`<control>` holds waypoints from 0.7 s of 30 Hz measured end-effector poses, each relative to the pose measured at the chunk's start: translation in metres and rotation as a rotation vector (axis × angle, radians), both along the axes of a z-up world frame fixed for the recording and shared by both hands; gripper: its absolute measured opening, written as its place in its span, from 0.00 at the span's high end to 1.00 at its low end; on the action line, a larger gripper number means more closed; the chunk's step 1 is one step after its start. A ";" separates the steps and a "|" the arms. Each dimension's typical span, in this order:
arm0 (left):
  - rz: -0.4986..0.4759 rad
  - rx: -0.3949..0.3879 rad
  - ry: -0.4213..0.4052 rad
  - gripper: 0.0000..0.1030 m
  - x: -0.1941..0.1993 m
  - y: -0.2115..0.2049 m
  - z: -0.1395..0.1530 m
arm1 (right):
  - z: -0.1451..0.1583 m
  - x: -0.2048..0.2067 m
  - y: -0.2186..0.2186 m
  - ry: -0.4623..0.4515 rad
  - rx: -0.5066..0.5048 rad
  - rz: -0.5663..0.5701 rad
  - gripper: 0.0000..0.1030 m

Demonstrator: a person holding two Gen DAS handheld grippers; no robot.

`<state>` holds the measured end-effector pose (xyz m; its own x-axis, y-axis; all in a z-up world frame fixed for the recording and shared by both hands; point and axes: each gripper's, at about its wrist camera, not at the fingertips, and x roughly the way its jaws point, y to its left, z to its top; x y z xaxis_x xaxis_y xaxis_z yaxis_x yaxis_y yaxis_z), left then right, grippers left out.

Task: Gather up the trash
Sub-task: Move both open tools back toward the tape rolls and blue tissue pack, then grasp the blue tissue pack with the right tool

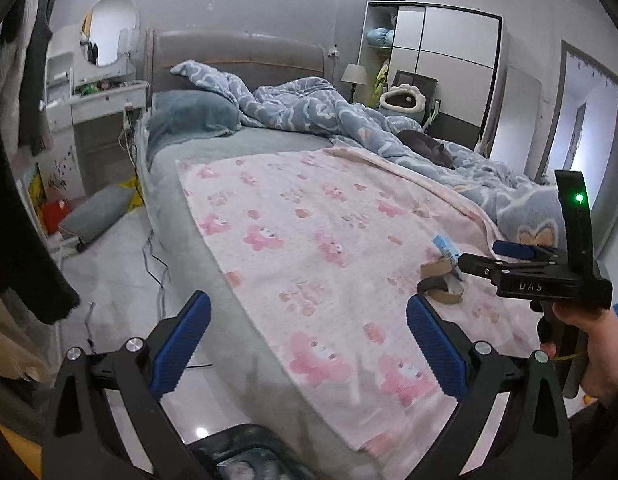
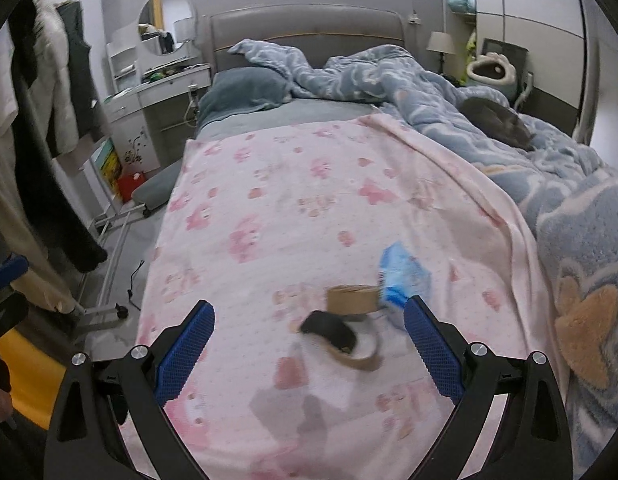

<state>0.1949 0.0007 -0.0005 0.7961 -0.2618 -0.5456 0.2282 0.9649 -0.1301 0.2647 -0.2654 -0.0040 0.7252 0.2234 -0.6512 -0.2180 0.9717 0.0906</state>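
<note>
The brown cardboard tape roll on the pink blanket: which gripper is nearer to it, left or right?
Right. The right gripper is open right over the cardboard tape roll on the pink blanket; the left gripper hangs open back at the bed's near edge.

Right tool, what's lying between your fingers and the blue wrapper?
In the right wrist view, cardboard tape rolls lie on the pink blanket before the blue wrapper.

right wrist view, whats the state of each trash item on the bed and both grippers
blue packet: crumpled, on the pink blanket
tape rolls: cardboard, one upright, one tipped
dark scrap: on the tipped roll
right gripper: open, empty
left gripper: open, empty
</note>
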 end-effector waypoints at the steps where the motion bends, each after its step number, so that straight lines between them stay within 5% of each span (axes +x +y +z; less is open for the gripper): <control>1: -0.004 -0.005 0.005 0.03 0.005 -0.003 -0.002 | 0.000 0.002 -0.004 0.003 0.007 -0.004 0.06; 21: -0.051 -0.001 0.039 0.04 0.067 -0.063 -0.025 | -0.033 0.061 -0.067 0.116 0.159 -0.086 0.06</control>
